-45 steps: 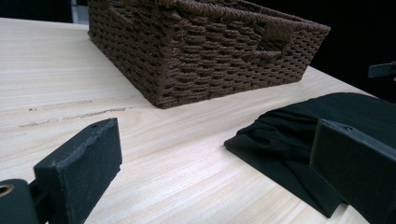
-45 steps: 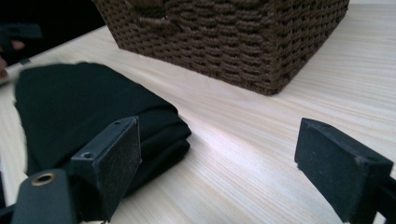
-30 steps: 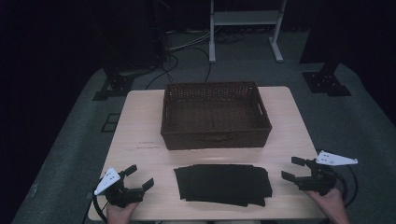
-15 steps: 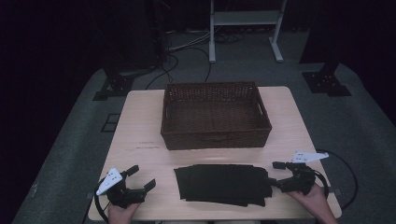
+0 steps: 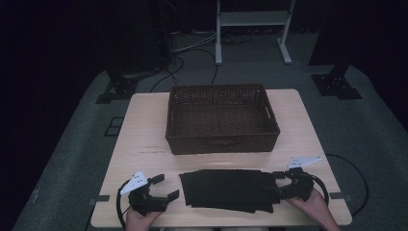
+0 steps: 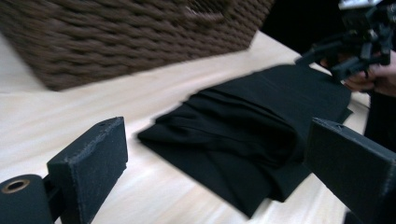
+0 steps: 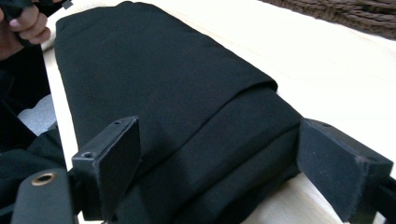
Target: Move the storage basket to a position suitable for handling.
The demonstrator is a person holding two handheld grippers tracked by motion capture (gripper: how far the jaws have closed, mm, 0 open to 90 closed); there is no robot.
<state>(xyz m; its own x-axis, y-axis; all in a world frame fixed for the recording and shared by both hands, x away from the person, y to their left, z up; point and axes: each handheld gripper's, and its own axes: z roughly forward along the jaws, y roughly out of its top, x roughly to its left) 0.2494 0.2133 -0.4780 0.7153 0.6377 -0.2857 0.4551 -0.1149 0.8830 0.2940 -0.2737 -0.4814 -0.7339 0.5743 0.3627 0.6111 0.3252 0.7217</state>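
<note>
A folded black cloth lies flat near the table's front edge, in front of a brown wicker basket. My left gripper stands open just left of the cloth and does not touch it. From the left gripper view the cloth lies ahead between the wide jaws of my left gripper. My right gripper is open at the cloth's right end. In the right gripper view the right gripper straddles the thick folded edge of the cloth with its jaws apart.
The basket looks empty and takes up the table's middle and back. A cable loops off the right edge. Bare tabletop lies to either side of the basket. Stands and cables sit on the floor behind.
My right gripper has moved left and in from the table's right corner, so its open jaws now sit at the cloth's right end. The left gripper has hardly moved.
</note>
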